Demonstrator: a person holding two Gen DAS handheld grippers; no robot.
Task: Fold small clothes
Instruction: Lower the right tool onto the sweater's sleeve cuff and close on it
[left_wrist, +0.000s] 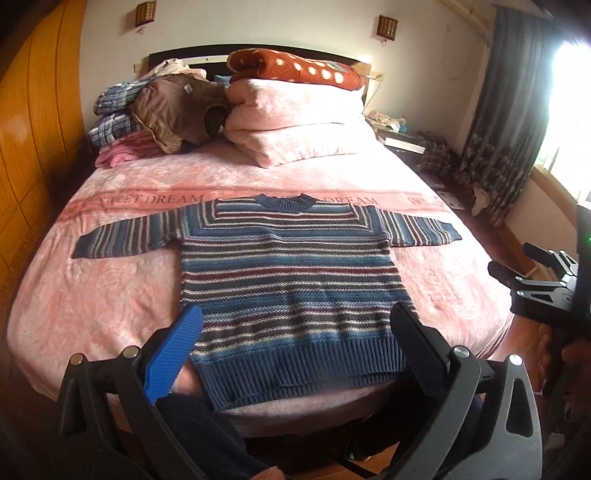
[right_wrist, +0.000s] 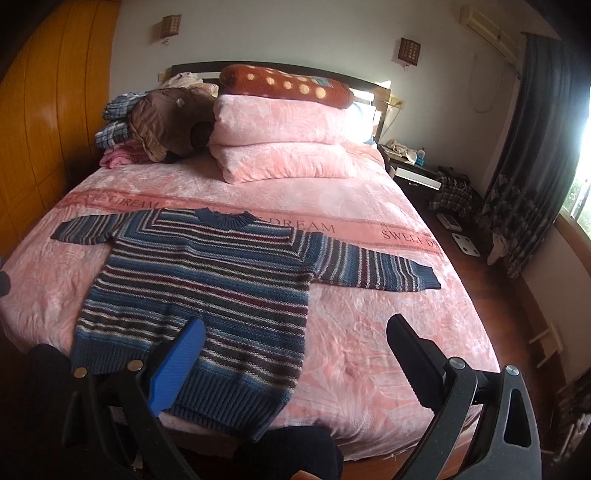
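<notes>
So, both sets of tongs hang spread wide at the foot of the bed, gripping nothing. The left tongs (left_wrist: 295, 325), one blue ribbed pad and one black, hover over the hem of the blue, white and maroon striped knitted sweater (left_wrist: 288, 273); whether they touch the knit I cannot tell. The right tongs (right_wrist: 295, 339) sit further to the right, the blue pad over the sweater's lower edge and the black pad over bare bedding.

Looking outward: the sweater lies flat and face up on the pink plush bedspread (left_wrist: 110, 295), neck toward the headboard, both sleeves stretched straight out to the sides, hem at the near edge of the bed. No fold is in it yet. By my reading, the spreading-out is done and the folding proper is all still to come: sleeves in, then body doubled.

As for containers, none shows in either view. Beyond the sweater, a folded pink duvet (left_wrist: 295, 122) carries a rust-red dotted blanket (left_wrist: 291, 68), with a heap of plaid and brown clothes (left_wrist: 155, 107) just beside it.
</notes>
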